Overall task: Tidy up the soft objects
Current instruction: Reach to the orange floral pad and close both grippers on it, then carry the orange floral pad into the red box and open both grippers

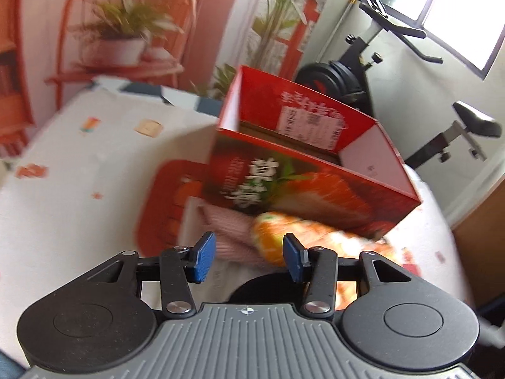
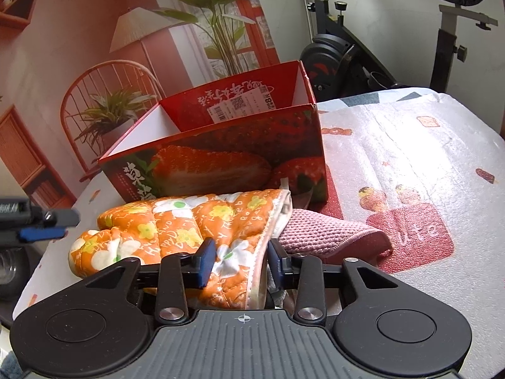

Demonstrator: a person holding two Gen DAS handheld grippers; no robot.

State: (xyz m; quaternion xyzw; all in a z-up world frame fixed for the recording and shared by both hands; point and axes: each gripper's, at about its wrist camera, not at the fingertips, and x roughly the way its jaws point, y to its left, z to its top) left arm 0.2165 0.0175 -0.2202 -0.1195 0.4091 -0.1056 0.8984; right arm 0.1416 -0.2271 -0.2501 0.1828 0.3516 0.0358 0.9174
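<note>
An orange flowered oven mitt (image 2: 176,230) lies on the table in front of an open red strawberry box (image 2: 221,158). A pink knitted cloth (image 2: 325,233) lies partly under the mitt's cuff. My right gripper (image 2: 241,265) straddles the mitt's cuff, with the blue pads (image 2: 205,262) apart on either side of the fabric. My left gripper (image 1: 249,257) is open and empty, just short of the mitt (image 1: 271,240) and the pink cloth (image 1: 227,230). The box (image 1: 303,170) stands behind them. The left gripper also shows at the left edge of the right wrist view (image 2: 41,224).
The table (image 2: 410,145) has a white patterned cover with a red printed patch (image 1: 157,208). An exercise bike (image 1: 378,57) stands behind the table's far side. A printed backdrop with a chair and plants (image 2: 110,104) stands behind the box.
</note>
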